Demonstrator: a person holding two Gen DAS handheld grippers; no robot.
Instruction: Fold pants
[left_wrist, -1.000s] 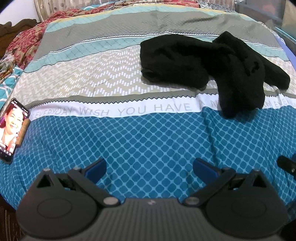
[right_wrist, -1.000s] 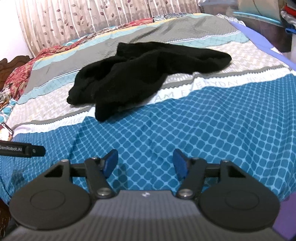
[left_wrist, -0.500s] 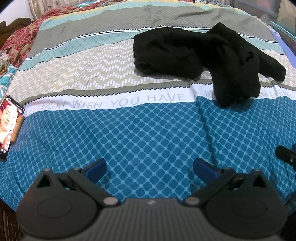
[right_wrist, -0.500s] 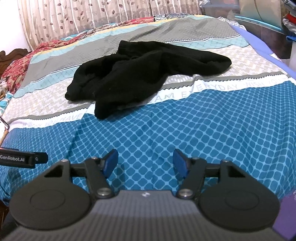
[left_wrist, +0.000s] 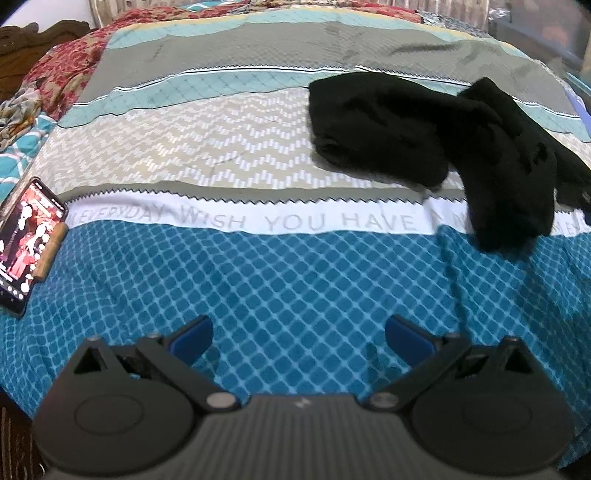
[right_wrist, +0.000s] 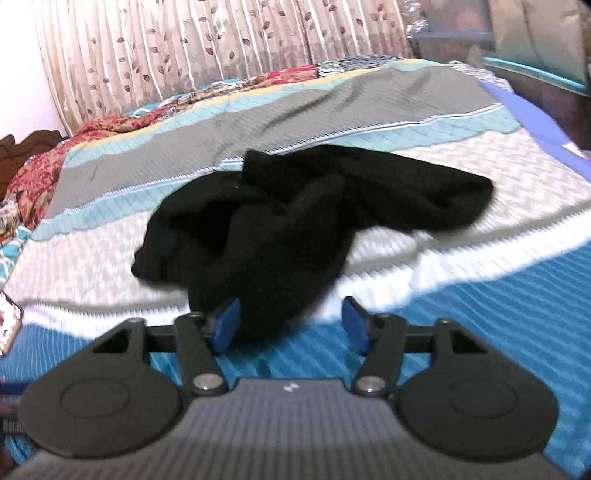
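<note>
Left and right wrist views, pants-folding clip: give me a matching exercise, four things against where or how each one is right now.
Things:
1. black pants
2. phone
3. left gripper
4. right gripper

States:
A. open over the blue diamond-patterned part of the bedspread, well short of the garment
B. lying near the left edge of the bed, screen lit
C. open, with the near end of the garment between its fingers
D. crumpled in a heap across the zigzag and lettered stripes

Pairs: 1-D, 2-B, 3-A, 4-C
</note>
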